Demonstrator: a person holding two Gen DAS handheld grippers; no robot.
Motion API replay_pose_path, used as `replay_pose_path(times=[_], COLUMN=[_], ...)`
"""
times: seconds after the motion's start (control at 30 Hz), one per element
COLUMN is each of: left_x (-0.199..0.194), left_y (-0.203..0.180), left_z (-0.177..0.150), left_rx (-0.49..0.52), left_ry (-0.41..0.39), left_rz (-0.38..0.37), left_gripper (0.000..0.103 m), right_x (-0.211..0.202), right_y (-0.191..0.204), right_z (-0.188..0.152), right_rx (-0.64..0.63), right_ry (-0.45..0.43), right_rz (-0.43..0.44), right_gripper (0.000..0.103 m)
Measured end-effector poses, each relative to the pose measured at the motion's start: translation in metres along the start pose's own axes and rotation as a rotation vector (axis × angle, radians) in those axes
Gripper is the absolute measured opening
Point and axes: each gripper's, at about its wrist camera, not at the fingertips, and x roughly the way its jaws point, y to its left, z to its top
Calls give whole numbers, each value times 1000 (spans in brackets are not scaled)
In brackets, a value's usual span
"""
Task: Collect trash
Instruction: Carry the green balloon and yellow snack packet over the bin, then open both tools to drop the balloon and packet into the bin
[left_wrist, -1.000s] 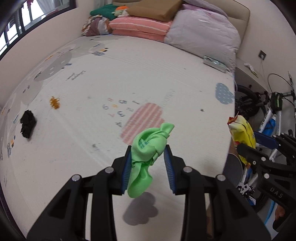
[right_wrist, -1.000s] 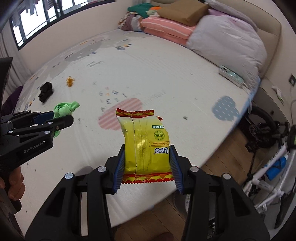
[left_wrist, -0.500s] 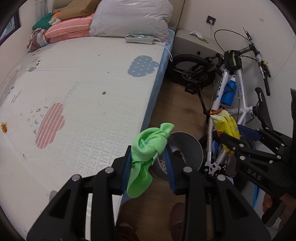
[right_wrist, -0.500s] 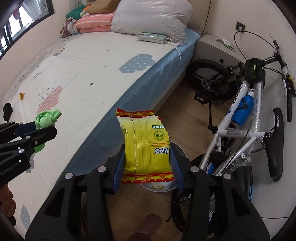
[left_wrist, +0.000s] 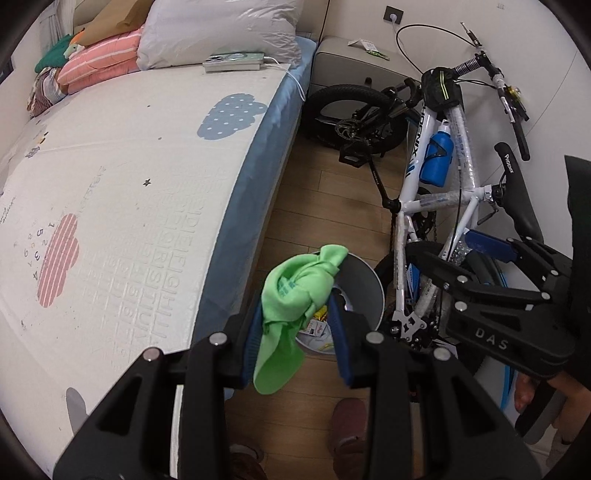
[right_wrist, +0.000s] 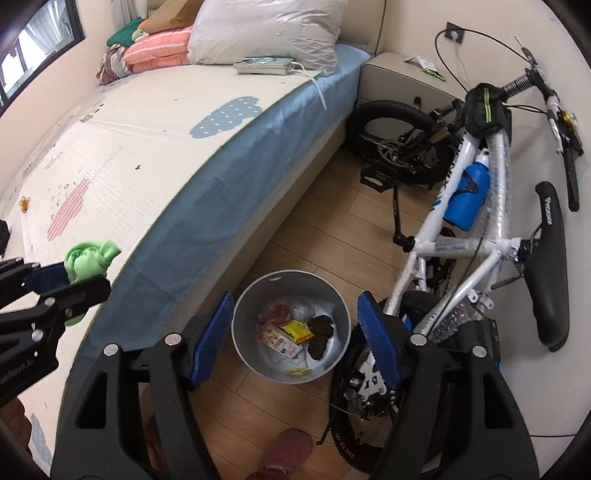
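I have the left gripper (left_wrist: 297, 325) pinching a crumpled green cloth (left_wrist: 295, 291), its 2 blue pads pressed against the bundle while a loose flap hangs below them. In the left wrist view the cloth covers part of the grey trash bin (left_wrist: 364, 280) standing on the wooden floor (left_wrist: 295, 206); in the right wrist view the same left gripper (right_wrist: 79, 280) and green cloth (right_wrist: 88, 258) appear over the blue edge of the bed (right_wrist: 207, 206), to the left of the bin.

My right gripper (right_wrist: 295, 328) points down over the trash bin (right_wrist: 243, 314), its jaws opening wide with nothing between the blue pads (right_wrist: 212, 328). Through the gap I look straight into the bin, where a yellow snack packet (right_wrist: 297, 330) lies among other wrappers and a dark brown scrap (right_wrist: 321, 326). A foot in a pink slipper (right_wrist: 286, 448) shows at the bottom, near the bin.

The bin stands on the floor between the side of the bed and a white bicycle (right_wrist: 476, 206), close to the bicycle's rear wheel. A blue bottle (right_wrist: 467, 197) sits in the frame's cage. Farther off, a phone (right_wrist: 264, 65) lies near the head of the bed just beside a large pale pillow (right_wrist: 266, 29), with a grey nightstand (right_wrist: 399, 77) at the corner behind the bicycle's front wheel.
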Motion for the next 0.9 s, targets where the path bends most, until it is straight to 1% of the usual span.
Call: replay_pose_path(times=[0.17, 0.43, 0.53, 0.6, 0.63, 0.67, 0.8, 0.9], left_x=[12, 42, 54, 62, 66, 68, 73, 70], left_y=[-25, -53, -61, -64, -66, -66, -68, -65], left_z=[7, 17, 20, 21, 22, 22, 24, 23], left_rx=[39, 81, 91, 89, 85, 82, 88, 82], left_ry=[5, 17, 21, 38, 42, 38, 50, 45], left_rz=[-29, -79, -97, -102, -99, -98, -80, -78], left_gripper=[34, 35, 37, 54, 69, 73, 73, 73], right_x=[-5, -12, -13, -15, -15, -16, -17, -19], right_y=[-20, -50, -59, -63, -65, -67, -71, -69], right_z=[-12, -23, -24, -26, -27, -27, -30, -31], right_rx=[28, 87, 96, 97, 98, 100, 109, 108], right_ry=[23, 18, 15, 12, 12, 12, 15, 16], right_rz=[-10, -40, -49, -55, -58, -59, -65, -64], right_gripper=[67, 67, 67, 67, 67, 67, 67, 67])
